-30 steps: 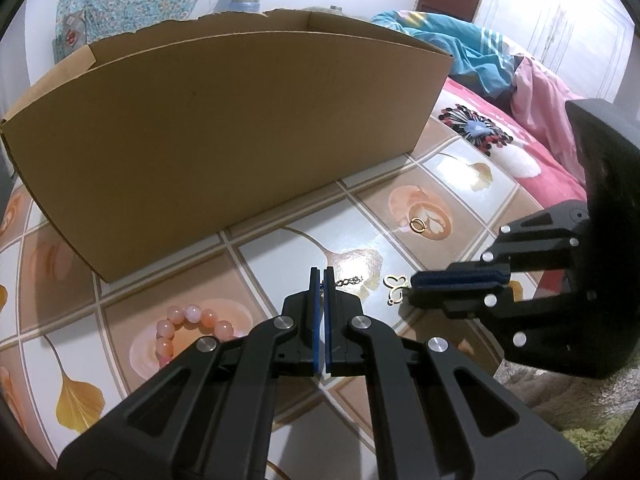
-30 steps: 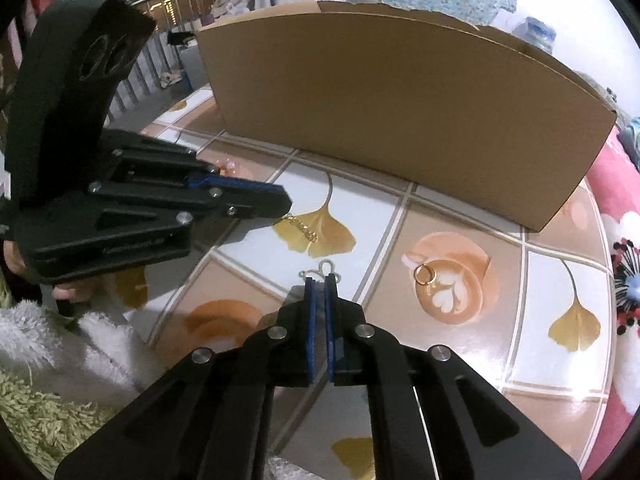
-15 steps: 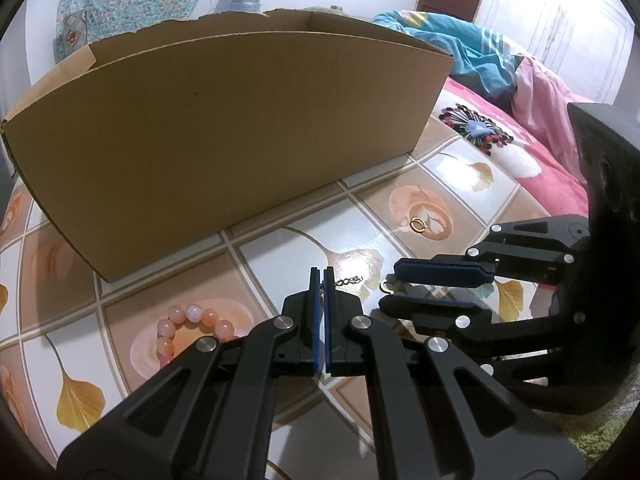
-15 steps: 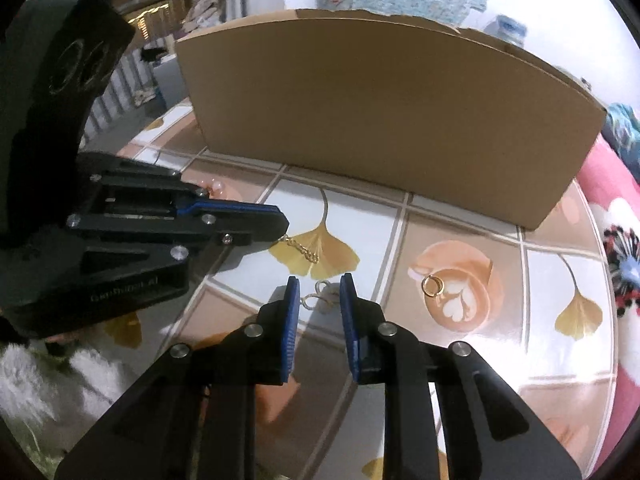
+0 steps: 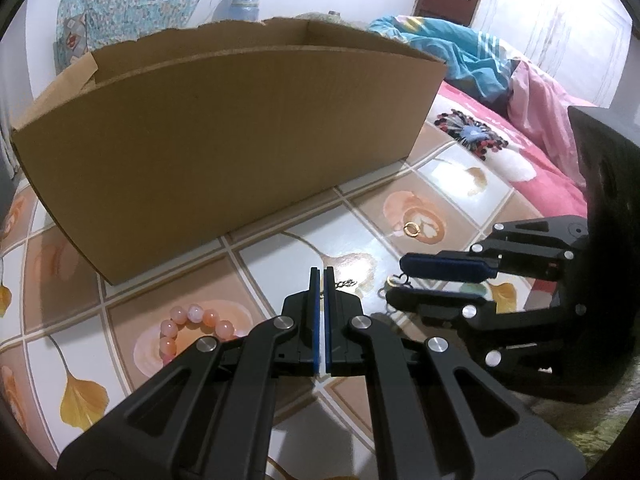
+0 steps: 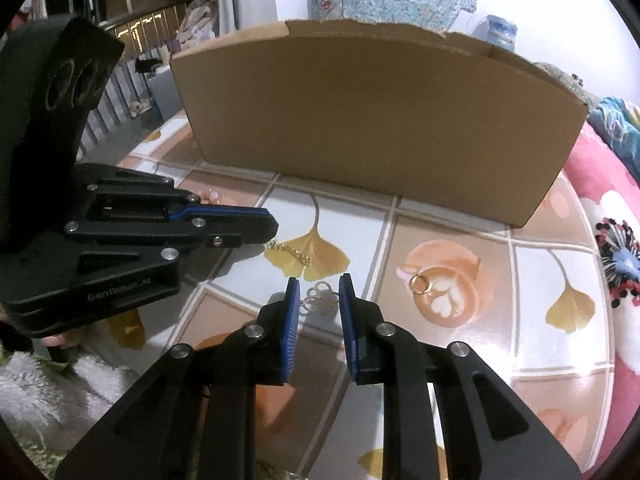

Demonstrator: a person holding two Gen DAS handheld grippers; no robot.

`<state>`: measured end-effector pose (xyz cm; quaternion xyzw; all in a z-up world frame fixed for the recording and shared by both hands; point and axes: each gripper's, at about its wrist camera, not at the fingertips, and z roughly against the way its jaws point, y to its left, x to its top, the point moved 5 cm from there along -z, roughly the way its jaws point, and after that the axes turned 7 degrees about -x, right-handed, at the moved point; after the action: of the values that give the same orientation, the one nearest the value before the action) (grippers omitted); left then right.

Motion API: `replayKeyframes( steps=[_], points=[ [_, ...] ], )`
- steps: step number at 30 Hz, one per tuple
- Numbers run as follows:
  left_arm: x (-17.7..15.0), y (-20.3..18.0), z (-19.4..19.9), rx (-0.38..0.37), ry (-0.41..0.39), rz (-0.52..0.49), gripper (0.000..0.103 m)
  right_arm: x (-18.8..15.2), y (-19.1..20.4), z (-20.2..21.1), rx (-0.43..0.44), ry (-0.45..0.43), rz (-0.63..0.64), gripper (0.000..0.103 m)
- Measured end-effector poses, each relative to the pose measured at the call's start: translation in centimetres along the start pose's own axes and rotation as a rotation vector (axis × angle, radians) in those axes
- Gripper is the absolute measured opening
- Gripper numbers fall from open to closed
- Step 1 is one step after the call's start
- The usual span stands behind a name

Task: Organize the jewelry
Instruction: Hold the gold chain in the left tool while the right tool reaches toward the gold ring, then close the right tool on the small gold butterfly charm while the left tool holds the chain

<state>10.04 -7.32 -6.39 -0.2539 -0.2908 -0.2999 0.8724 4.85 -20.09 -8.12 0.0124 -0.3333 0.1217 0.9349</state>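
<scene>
A small gold clover-shaped piece [image 6: 320,298] lies on the tiled tabletop between the fingers of my right gripper [image 6: 319,286], which is open and low over it; the pads do not touch it. A short gold chain [image 6: 290,254] lies just past the tip of my left gripper [image 5: 319,276], which is shut; whether it pinches the chain's end is hidden. A gold ring [image 6: 420,283] rests on a coffee-cup tile to the right. A pink bead bracelet [image 5: 192,322] lies left of the left gripper, partly behind it. The cardboard box [image 5: 224,140] stands open behind everything.
The tabletop [image 6: 560,264] has a ginkgo-leaf and coffee-cup tile pattern. A bed with a pink floral cover [image 5: 520,160] and blue and pink blankets lies to the right. A shaggy rug [image 6: 36,392] shows below the table's near edge.
My right gripper opened from shut and edged forward, so the clover piece now sits between its fingers. The left gripper has not moved.
</scene>
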Motion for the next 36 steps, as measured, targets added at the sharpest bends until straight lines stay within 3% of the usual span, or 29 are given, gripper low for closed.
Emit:
replayKeyframes(
  steps=[9, 13, 15, 17, 20, 23, 25, 27, 30, 32, 36],
  points=[
    [3.2, -1.8, 3.8, -0.045, -0.089, -0.051, 0.001, 2.9, -2.6, 4.3, 0.0, -0.13, -0.031, 0.02],
    [3.5, -1.7, 3.7, -0.036, -0.062, -0.065, 0.002, 3.7, -3.9, 5.4, 0.024, -0.167, -0.072, 0.02],
    [3.0, -1.4, 2.9, -0.024, -0.022, -0.052, 0.01, 3.4, -4.2, 5.1, 0.039, -0.156, -0.087, 0.02],
    [2.2, -1.2, 1.9, -0.018, 0.028, -0.041, 0.033, 2.7, -4.2, 4.5, 0.053, -0.135, -0.097, 0.02],
    [1.0, -1.2, -0.2, 0.026, 0.106, -0.068, 0.033, 1.8, -4.0, 3.8, 0.072, -0.108, -0.114, 0.02],
    [0.5, -1.2, -2.4, 0.082, 0.175, -0.099, 0.033, 1.4, -4.1, 3.5, 0.086, -0.101, -0.136, 0.02],
    [0.6, -1.2, -2.8, 0.092, 0.177, -0.113, 0.031, 1.2, -4.4, 3.3, 0.091, -0.103, -0.15, 0.02],
    [0.8, -1.5, -3.2, 0.118, 0.189, -0.152, 0.024, 1.1, -4.7, 3.2, 0.094, -0.104, -0.163, 0.02],
    [1.1, -2.2, -3.8, 0.106, 0.208, -0.191, 0.002, 0.9, -5.2, 3.0, 0.097, -0.106, -0.18, 0.02],
    [1.1, -2.5, -3.8, 0.119, 0.216, -0.218, 0.001, 0.9, -5.5, 3.0, 0.096, -0.11, -0.189, 0.02],
    [1.6, -2.3, -2.2, 0.08, 0.173, -0.177, 0.0, 0.8, -6.1, 3.3, 0.095, -0.123, -0.208, 0.02]
  ],
)
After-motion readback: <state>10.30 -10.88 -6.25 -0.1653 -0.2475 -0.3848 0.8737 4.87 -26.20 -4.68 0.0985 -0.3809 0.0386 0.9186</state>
